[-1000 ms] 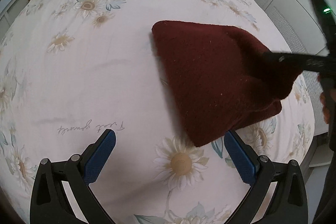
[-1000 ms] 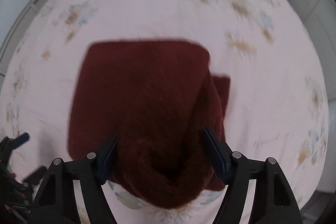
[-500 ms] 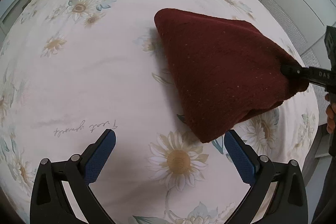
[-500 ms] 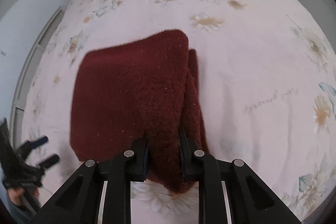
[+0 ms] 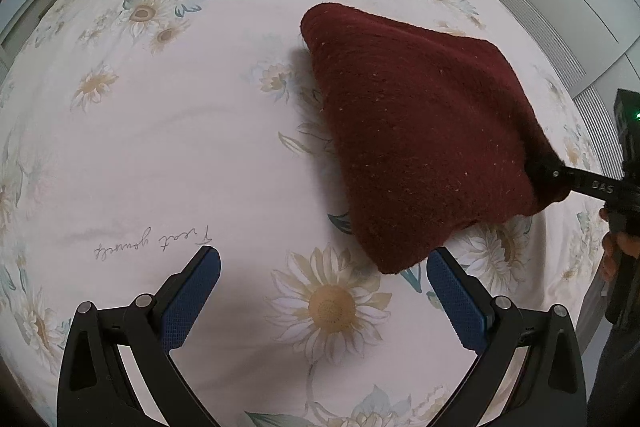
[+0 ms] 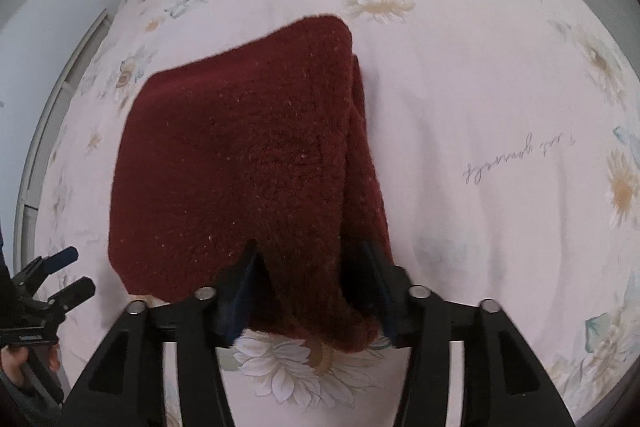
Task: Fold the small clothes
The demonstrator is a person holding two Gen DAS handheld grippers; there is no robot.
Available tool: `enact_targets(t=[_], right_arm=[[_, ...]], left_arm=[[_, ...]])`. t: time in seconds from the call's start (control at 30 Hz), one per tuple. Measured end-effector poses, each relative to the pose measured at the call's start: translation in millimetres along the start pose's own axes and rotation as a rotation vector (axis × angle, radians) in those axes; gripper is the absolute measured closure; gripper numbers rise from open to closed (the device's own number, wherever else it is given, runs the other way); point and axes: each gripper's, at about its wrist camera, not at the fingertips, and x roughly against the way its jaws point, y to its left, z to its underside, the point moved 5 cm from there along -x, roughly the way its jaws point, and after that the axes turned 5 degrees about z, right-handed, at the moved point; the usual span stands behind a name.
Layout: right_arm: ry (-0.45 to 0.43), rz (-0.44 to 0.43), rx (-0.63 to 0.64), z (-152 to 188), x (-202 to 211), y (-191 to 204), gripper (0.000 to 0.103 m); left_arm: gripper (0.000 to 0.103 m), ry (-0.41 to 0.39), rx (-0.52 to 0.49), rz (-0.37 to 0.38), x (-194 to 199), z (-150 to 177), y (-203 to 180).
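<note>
- Left wrist view: the left gripper (image 5: pixel 323 285) hangs over the floral white bedsheet (image 5: pixel 168 147), blue pads (image 5: pixel 191 297) spread wide, nothing between them. The folded dark red fleece garment (image 5: pixel 416 139) sits ahead and right, its near corner just beyond the right pad. One edge is pinched and raised by the right gripper (image 5: pixel 554 173), so it tents.
- Right wrist view: the right gripper (image 6: pixel 308 291) has its fingers partly closed on the garment's (image 6: pixel 240 163) near edge, cloth bunched between them. The garment's long axis seems to run away from this camera; an under-layer peeks out on the right.
- Doing this well probably means carrying the raised edge straight across, square to the far edge, before releasing.
</note>
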Motion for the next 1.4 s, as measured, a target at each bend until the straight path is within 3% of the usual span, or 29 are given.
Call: enact_targets(t=[0.07, 0.33, 0.43, 0.57, 0.7, 0.83, 0.93, 1.13, 1.3, 1.33, 1.4], right_arm=[[-0.017, 0.031, 0.014, -5, 6, 1, 0.028], [-0.091, 0.049, 0.029, -36, 31, 6, 0.019], [-0.076, 0.05, 0.034, -50, 24, 11, 0.017], [-0.017, 0.056, 0.055, -57, 0, 14, 0.001], [0.033, 0.032, 0.037, -52, -24, 11, 0.001], [0.077, 0.009, 0.009, -42, -45, 1, 0.001], [0.076, -0.043, -0.03, -36, -55, -6, 0.001], [0.079, -0.13, -0.066, -28, -75, -9, 0.001], [0.088, -0.161, -0.096, -26, -81, -11, 0.002], [0.089, -0.169, -0.099, -26, -80, -10, 0.004], [0.09, -0.222, -0.118, -26, -78, -6, 0.026]], left_arm=[[0.001, 0.001, 0.008, 0.004, -1, 0, 0], [0.001, -0.005, 0.01, -0.001, -1, -12, 4], [0.001, -0.027, 0.028, 0.009, 3, -26, 5], [0.001, -0.048, 0.052, 0.023, 1, -55, 4], [0.001, -0.049, 0.058, 0.032, -13, -80, 0], [0.001, 0.002, 0.094, 0.03, -45, -92, 2], [0.001, 0.046, 0.098, 0.028, -69, -88, 3], [0.001, 0.055, 0.197, 0.108, -92, -73, 11], [0.0, 0.037, 0.128, 0.097, -95, -69, 3], [0.0, 0.038, 0.121, 0.096, -95, -69, 1], [0.0, 0.04, 0.114, 0.097, -96, -69, 0]])
